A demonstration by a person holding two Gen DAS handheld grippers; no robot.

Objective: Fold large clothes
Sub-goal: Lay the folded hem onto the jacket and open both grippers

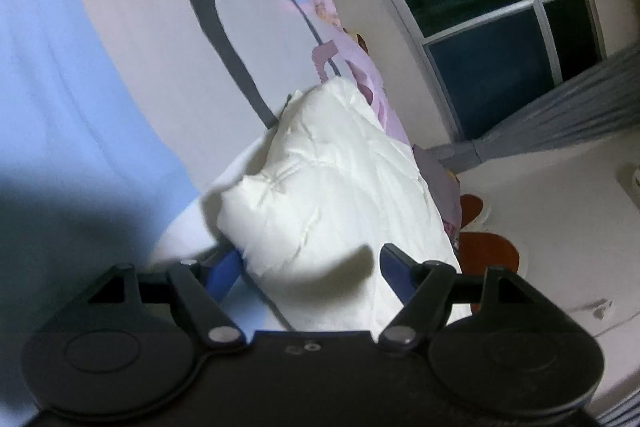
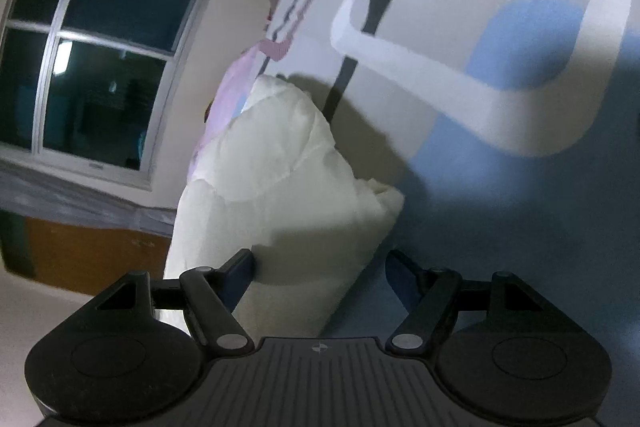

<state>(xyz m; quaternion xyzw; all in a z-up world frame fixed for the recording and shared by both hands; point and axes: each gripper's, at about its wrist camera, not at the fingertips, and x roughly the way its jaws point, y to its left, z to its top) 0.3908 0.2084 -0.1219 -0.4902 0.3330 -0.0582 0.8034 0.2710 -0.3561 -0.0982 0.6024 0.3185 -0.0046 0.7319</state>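
A white puffy quilted garment (image 1: 332, 183) lies bunched on a bed sheet (image 1: 120, 75) printed with blue, white, pink and a dark outline. My left gripper (image 1: 310, 271) is open, its blue-padded fingers spread on either side of the garment's near end. In the right wrist view the same garment (image 2: 280, 179) lies on the sheet (image 2: 500, 187). My right gripper (image 2: 320, 275) is open too, its left finger (image 2: 240, 275) against the garment's near end and its right finger over the blue sheet.
A dark window (image 1: 492, 23) with a grey frame and grey curtain (image 1: 560, 123) stands beyond the bed; it also shows in the right wrist view (image 2: 100, 59). Reddish-brown shapes (image 1: 484, 247) sit past the bed's edge. A brown panel (image 2: 80, 251) lies under the window.
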